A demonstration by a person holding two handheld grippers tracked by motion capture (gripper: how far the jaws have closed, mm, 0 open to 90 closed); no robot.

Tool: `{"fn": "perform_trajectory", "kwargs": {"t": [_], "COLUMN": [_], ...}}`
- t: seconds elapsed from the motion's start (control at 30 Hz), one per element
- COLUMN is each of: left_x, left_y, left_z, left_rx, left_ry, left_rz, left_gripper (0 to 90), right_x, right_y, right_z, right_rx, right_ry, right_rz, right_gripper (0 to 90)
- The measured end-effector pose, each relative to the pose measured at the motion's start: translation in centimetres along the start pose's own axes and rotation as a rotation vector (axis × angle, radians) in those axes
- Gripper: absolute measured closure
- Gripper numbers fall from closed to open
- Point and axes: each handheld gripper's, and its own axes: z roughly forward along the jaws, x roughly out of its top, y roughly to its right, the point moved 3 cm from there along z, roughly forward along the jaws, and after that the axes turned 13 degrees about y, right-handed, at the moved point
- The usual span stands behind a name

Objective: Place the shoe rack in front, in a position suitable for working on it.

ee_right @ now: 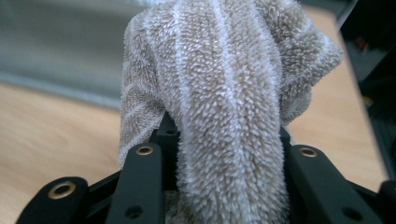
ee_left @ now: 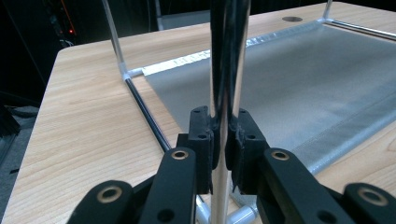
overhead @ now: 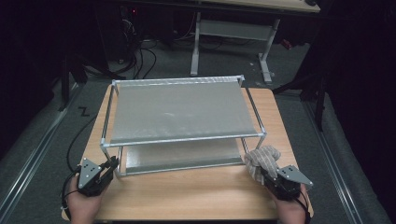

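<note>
Lower left of the high view, left gripper (overhead: 113, 164) clenches the rack (overhead: 177, 112) post; right gripper (overhead: 262, 171) grasps the towel (overhead: 262, 158), lower right, not yet laid on the rack

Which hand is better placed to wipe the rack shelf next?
Probably the right: the right gripper holds the cloth beside the rack, while the left gripper is clamped on a rack post.

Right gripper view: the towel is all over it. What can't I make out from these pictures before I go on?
- Right gripper jaws: in the right gripper view the striped towel drapes over them, hiding their tips.
- Rack's near right post: in the high view the towel covers its foot.
- Lower shelf: the upper shelf hides most of it in the high view.
- Left gripper clamps a chrome post; its top is cut off by the left gripper view's edge.
</note>
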Motion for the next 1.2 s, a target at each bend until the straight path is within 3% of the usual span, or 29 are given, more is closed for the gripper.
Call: {"fn": "perform_trajectory", "kwargs": {"t": [0.13,0.27,0.53,0.57,0.73,0.83,0.97,1.2], "left_x": [0.0,0.0,0.0,0.0,-0.1,-0.2,-0.2,-0.2], "left_y": [0.0,0.0,0.0,0.1,0.4,0.4,0.5,0.5], "left_z": [0.0,0.0,0.0,-0.1,-0.5,-0.7,-0.8,-0.8], "left_rx": [-0.002,0.000,0.001,0.001,-0.001,0.000,0.007,0.010], "left_ry": [0.000,-0.001,-0.001,0.002,0.007,0.009,0.012,0.012], "left_rz": [0.002,0.008,0.007,0.010,0.014,0.012,0.010,-0.001], "left_gripper": [80.3,80.2,80.2,80.2,80.0,80.1,80.0,80.2], "right_x": [-2.5,-3.9,-4.1,-3.9,-2.6,-1.8,-1.5,-1.8], "right_y": [0.4,0.9,3.3,4.1,5.2,4.3,2.4,1.6], "right_z": [1.3,1.7,0.9,0.8,1.8,3.3,5.1,4.7], "right_rx": [0.026,0.033,-0.064,-0.112,-0.170,-0.137,-0.059,-0.002], "right_ry": [-0.105,-0.160,-0.152,-0.128,-0.052,-0.022,-0.041,-0.045], "right_rz": [0.003,0.019,0.030,0.050,0.079,0.061,-0.009,-0.027], "right_gripper": [62.1,62.1,62.1,61.9,61.9,62.1,62.4,62.8]}}
